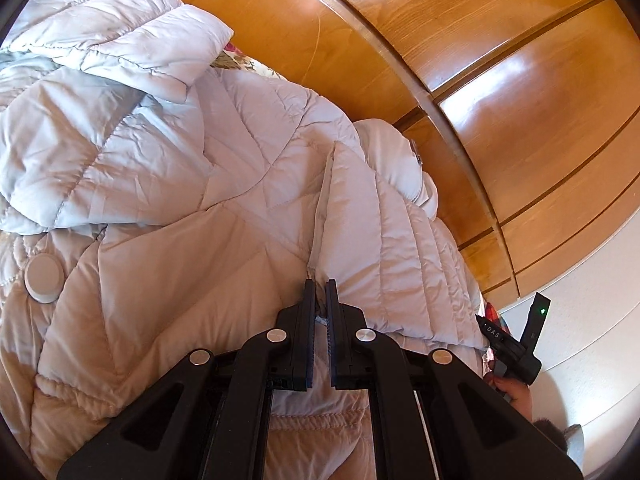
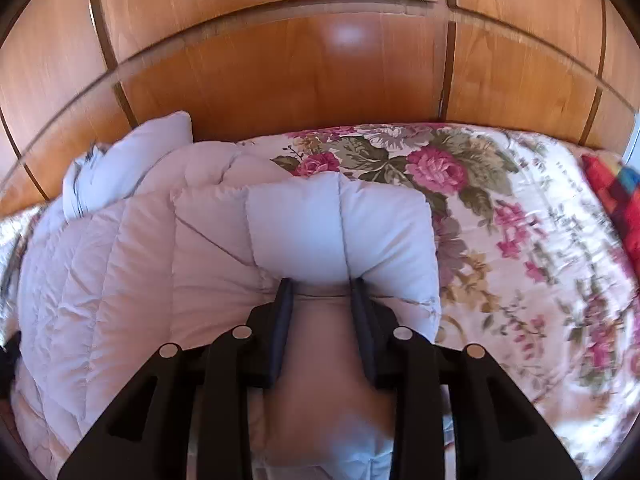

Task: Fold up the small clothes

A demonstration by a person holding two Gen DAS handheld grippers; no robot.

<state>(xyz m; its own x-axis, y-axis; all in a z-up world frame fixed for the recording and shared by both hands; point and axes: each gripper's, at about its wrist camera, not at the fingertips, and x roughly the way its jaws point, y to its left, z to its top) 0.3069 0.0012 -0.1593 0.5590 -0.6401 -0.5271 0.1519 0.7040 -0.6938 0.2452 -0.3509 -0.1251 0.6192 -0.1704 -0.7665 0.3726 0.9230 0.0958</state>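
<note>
- The pale pink quilted puffer jacket (image 1: 168, 184) lies spread on the floral bedspread (image 2: 520, 240), near the wooden wardrobe (image 1: 500, 80).
- The left gripper (image 1: 320, 284) is clamped on a jacket edge.
- The right gripper (image 2: 322, 284) pinches a puffy fold.

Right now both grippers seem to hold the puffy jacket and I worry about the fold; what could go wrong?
1. The left gripper pinches only a thin seam edge of the jacket; it may slip free.
2. The right gripper clamps a puffy panel; the slick padding could squeeze out.
3. The floral bedspread might drag along.
</note>
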